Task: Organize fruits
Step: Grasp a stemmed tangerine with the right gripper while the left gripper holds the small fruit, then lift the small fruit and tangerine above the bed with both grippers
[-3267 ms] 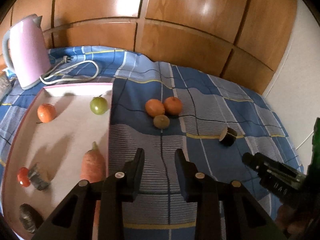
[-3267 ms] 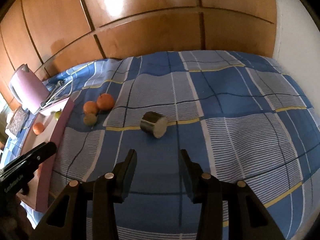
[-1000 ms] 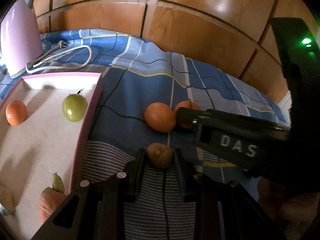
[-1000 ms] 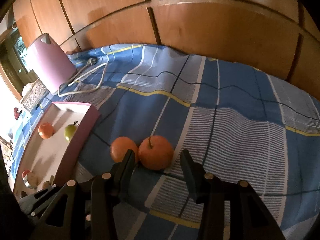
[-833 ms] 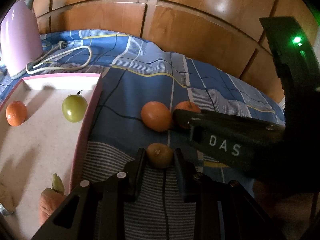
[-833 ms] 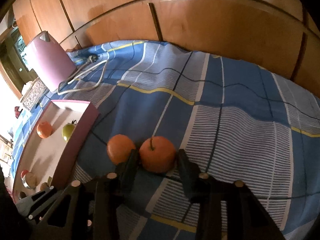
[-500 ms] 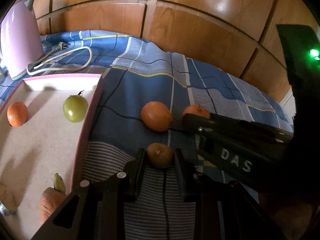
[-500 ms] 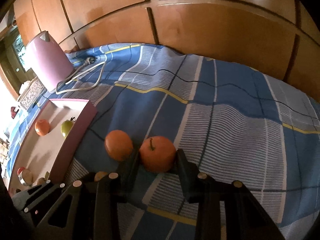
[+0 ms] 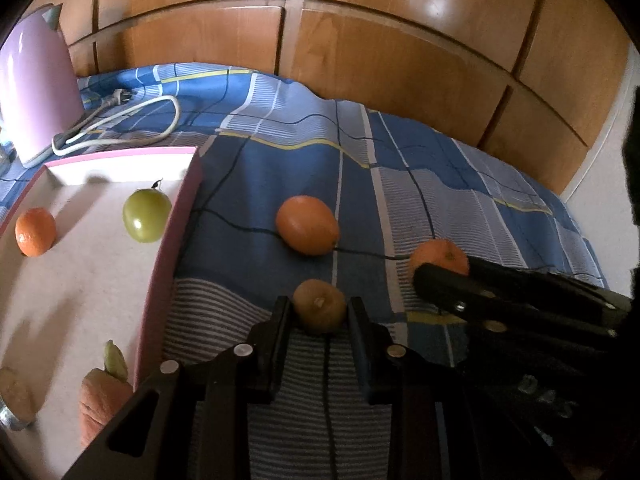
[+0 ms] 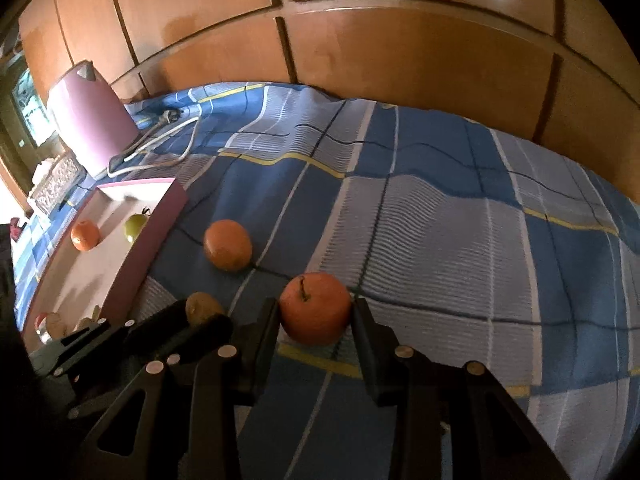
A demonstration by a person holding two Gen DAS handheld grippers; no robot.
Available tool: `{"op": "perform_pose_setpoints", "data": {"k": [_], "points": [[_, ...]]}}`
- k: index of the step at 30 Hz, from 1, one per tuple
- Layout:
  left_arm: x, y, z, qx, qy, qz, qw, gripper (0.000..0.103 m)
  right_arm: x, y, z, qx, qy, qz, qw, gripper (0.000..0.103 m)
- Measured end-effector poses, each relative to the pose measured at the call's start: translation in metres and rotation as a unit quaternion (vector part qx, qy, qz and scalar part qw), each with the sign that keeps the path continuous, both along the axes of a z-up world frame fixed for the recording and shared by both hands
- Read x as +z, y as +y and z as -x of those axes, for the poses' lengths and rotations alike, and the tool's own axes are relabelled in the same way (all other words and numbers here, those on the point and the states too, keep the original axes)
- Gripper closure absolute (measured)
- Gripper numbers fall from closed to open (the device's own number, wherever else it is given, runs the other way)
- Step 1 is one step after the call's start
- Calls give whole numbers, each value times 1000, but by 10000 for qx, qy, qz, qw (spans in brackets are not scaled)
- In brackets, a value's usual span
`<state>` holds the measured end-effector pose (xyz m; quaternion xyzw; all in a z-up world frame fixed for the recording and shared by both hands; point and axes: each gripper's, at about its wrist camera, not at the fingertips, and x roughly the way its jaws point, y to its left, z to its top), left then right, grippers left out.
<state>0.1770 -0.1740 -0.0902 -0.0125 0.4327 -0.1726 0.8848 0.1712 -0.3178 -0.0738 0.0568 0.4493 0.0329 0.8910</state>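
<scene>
My left gripper (image 9: 319, 314) is shut on a brown kiwi (image 9: 319, 311), seen between its fingertips; the kiwi also shows in the right wrist view (image 10: 202, 307). My right gripper (image 10: 315, 314) is shut on an orange with a stem (image 10: 315, 308), seen in the left wrist view (image 9: 438, 258) lifted away to the right. A second orange (image 9: 307, 230) lies on the blue checked cloth, also in the right wrist view (image 10: 228, 245). The pink tray (image 9: 168, 256) on the left holds a green fruit (image 9: 146, 214) and a small orange (image 9: 35, 231).
A pink kettle (image 9: 32, 88) with a white cord (image 9: 132, 120) stands behind the tray. A carrot (image 9: 102, 400) and other pieces lie at the tray's near end. Wooden panels (image 9: 360, 40) back the cloth-covered surface.
My right gripper closed on the stemmed orange and drew it right, away from the other orange. My left gripper stayed shut on the kiwi, hardly moving.
</scene>
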Motion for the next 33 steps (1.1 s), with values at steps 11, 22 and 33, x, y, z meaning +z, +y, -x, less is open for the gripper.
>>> {"op": "perform_pose_setpoints", "data": {"k": [11,22,33], "points": [[0,-1,3,-58,28,-61,10000,74,-1,-8,22,62,135,56,9999,66],[0,-3,3,-157,44,-50,9999,65,-5,-3,35,388,195,-41,9990,64],[0,-3,5,-171,26,-86,9998,64,-4,-3,43,243,-68,25,9997,61]]}}
